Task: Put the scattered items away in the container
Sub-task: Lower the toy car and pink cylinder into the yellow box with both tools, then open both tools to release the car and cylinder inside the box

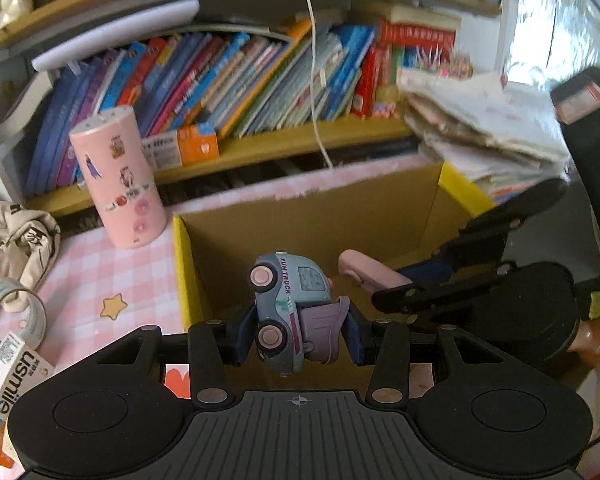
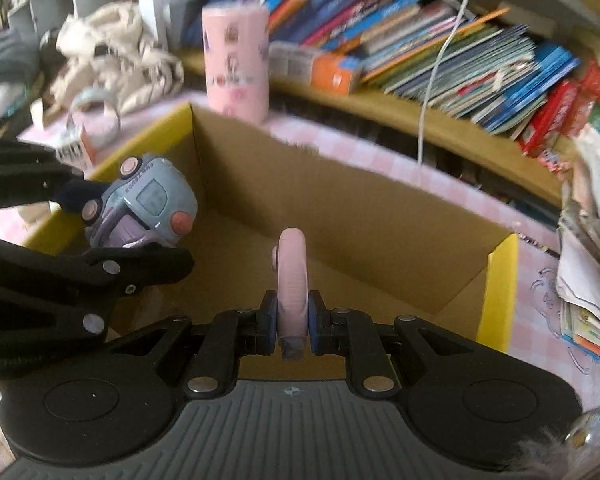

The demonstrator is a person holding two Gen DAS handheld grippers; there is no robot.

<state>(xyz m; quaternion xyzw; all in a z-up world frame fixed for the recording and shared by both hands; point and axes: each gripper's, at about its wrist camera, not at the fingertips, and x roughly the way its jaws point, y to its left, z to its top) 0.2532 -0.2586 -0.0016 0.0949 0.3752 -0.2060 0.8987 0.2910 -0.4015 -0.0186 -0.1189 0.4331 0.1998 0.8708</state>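
Observation:
My left gripper (image 1: 298, 326) is shut on a pale blue and lilac toy truck (image 1: 288, 304), held on its side over the near left part of an open cardboard box (image 1: 308, 216) with yellow flaps. The same toy truck (image 2: 144, 204) shows at the left of the right wrist view, above the cardboard box (image 2: 340, 208). My right gripper (image 2: 294, 320) is shut on a slim pink object (image 2: 293, 280) that stands upright between the pads over the box's near edge. That pink object (image 1: 370, 272) reaches in from the right in the left wrist view. The box floor looks bare.
A pink sticker-covered canister (image 1: 118, 178) stands behind the box's left corner. A tape roll (image 1: 14, 312), a white-and-orange toothpaste carton (image 1: 8, 384) and crumpled cloth (image 1: 16, 236) lie left on the pink checked tablecloth (image 1: 100, 264). Bookshelf (image 1: 260, 148) behind, paper stack (image 1: 488, 128) right, white cable (image 1: 314, 80) hanging.

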